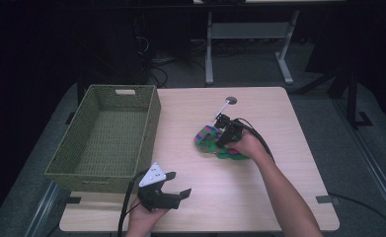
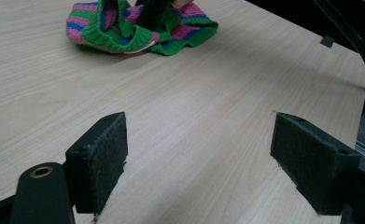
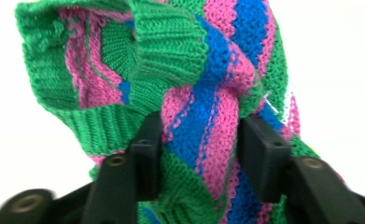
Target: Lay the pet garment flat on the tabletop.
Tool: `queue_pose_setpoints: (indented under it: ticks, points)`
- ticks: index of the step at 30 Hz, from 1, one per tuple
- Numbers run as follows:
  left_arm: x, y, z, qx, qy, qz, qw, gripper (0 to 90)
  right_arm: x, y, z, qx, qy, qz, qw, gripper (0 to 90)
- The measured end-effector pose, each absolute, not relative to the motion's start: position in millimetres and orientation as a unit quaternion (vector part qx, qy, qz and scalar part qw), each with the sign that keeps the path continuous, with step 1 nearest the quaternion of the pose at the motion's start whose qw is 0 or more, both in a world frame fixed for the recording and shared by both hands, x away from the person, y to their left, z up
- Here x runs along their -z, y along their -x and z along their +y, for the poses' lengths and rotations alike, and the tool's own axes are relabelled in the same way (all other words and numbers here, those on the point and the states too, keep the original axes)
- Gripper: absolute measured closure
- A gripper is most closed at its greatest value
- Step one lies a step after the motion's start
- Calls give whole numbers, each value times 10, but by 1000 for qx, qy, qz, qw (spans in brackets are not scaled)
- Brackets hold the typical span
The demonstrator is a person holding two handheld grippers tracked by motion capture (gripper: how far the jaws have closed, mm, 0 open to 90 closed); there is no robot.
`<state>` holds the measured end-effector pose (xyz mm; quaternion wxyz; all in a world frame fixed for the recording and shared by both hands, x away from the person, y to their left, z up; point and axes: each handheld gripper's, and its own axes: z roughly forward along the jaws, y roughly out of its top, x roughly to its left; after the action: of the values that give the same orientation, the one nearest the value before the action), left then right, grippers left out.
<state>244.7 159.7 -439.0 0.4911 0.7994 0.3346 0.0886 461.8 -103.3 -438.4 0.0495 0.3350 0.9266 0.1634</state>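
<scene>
A knitted garment (image 1: pixel 209 139) in green, pink and blue stripes lies bunched on the wooden table (image 1: pixel 259 197), right of its middle. My right gripper (image 1: pixel 221 142) comes down onto it from the right and is shut on a fold of it. In the right gripper view the striped knit (image 3: pixel 208 70) is squeezed between the two black pads (image 3: pixel 145 154), gripper point (image 3: pixel 199 140). My left gripper (image 1: pixel 178 183) is held near the table's front edge, wide open with nothing between its fingers. The left gripper view looks across bare wood past the open gripper (image 2: pixel 199 154) to the garment (image 2: pixel 124 28).
A woven olive basket (image 1: pixel 101 173) stands on the left side of the table, with nothing in it. A round cable hole (image 1: pixel 231 100) sits at the table's far edge. Beyond the table, a desk frame (image 1: pixel 209 59) stands on the dark floor.
</scene>
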Motion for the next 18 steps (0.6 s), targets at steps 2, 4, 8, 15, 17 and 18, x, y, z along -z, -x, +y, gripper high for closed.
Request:
queue_pose_setpoints:
  ticks: [2, 4, 8, 15, 17, 18]
  points:
    - [4394, -2450, 1595, -89, -800, 335, 490, 186, 4384, -4626, -1045, -166, -339, 925, 48, 604]
    - [4393, -2446, 1583, -91, -801, 334, 489, 186, 4375, -4632, -1042, -162, -347, 922, 48, 659]
    - [4389, -2434, 1570, -97, -803, 329, 486, 186, 4370, -4628, -1040, -160, -351, 921, 49, 699]
    - [4389, -2443, 1598, -96, -801, 334, 488, 187, 4340, -4625, -1106, -183, -358, 914, 46, 751]
    - [4387, -2445, 1596, -94, -801, 333, 489, 187, 4317, -4611, -1135, -194, -363, 910, 45, 752]
    - [4387, -2444, 1588, -95, -802, 331, 488, 187, 4284, -4602, -1160, -200, -363, 909, 44, 751]
